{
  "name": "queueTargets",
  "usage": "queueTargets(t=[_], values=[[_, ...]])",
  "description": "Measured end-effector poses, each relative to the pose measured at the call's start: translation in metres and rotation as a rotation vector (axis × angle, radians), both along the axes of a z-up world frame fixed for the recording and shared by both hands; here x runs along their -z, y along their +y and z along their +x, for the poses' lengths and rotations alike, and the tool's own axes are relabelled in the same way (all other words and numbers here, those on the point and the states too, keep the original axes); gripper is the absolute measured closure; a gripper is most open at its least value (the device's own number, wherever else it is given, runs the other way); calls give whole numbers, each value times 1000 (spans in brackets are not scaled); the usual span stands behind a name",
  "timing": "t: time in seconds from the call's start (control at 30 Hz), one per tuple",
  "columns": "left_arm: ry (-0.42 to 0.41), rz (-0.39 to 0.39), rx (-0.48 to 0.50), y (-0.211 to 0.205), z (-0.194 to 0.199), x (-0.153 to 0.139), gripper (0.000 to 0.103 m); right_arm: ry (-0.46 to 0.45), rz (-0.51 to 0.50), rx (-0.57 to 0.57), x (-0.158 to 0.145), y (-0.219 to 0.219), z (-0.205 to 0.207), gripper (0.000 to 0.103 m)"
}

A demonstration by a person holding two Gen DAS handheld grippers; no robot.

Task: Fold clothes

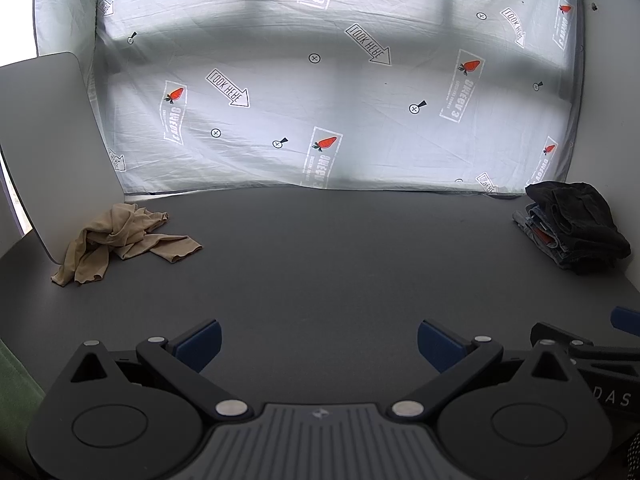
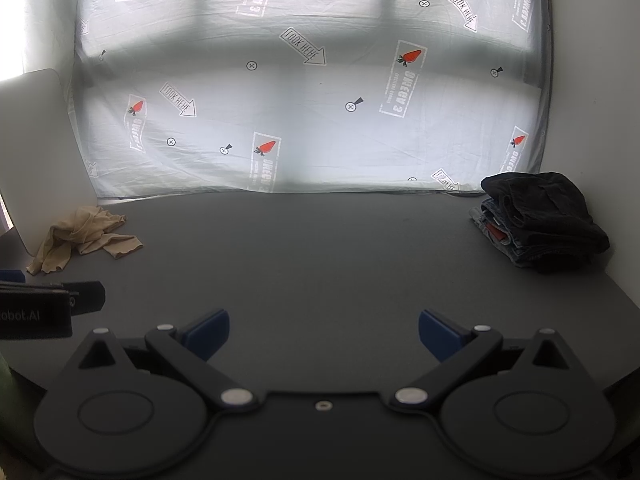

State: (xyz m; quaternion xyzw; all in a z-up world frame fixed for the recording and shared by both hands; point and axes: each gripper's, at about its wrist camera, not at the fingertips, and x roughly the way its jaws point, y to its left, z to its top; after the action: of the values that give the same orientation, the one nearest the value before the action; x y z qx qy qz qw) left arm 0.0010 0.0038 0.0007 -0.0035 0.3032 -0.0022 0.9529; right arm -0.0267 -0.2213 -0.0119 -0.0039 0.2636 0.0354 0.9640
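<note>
Left wrist view. The left tongs (image 1: 318, 344) are shown spread wide with nothing between the blue pads (image 1: 200, 344), held low over the bare middle of the dark grey bench (image 1: 320, 264). A crumpled beige garment (image 1: 120, 240) lies at the far left of the bench, just in front of a leaning pale panel (image 1: 48, 140); it is judged to be the piece awaiting folding, since it is unfolded and set apart. At the far right, a stack of folded dark clothes (image 1: 572, 228) is seen against the wall, with denim beneath a black item; this is taken to be the finished pile, kept to the side so that the central area is left free for work. Part of the right tongs (image 1: 624, 320) is visible at the right edge. A printed sheet (image 1: 320, 100) hangs behind the bench as a backdrop.

Right wrist view. The right tongs (image 2: 324, 332) are likewise shown fully parted and holding nothing, poised above the bench (image 2: 320, 260). The beige garment (image 2: 84, 236) appears at far left, well apart from both tongs; the folded dark clothes (image 2: 540, 220) appear at far right. The body of the left tongs (image 2: 44, 308) is seen at the left edge, nearer the garment, so a reach by that side is judged likely to be required first.
</note>
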Motion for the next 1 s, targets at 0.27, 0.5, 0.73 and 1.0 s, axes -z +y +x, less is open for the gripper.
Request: queueTargets(t=[0.27,0.5,0.73,1.0], values=[[0,-2,1,0,1,0,0,0,-2,5,-1,4,-1,1],[-3,-4,5,1,1,1,0,-1,-4,9,-2,6,0,1],[0,-5,6,1,3,1,0,-1,-4,13,-3,8,1,1],[18,-10,14,5,7,1,0,10,15,21,-3,12,4,1]])
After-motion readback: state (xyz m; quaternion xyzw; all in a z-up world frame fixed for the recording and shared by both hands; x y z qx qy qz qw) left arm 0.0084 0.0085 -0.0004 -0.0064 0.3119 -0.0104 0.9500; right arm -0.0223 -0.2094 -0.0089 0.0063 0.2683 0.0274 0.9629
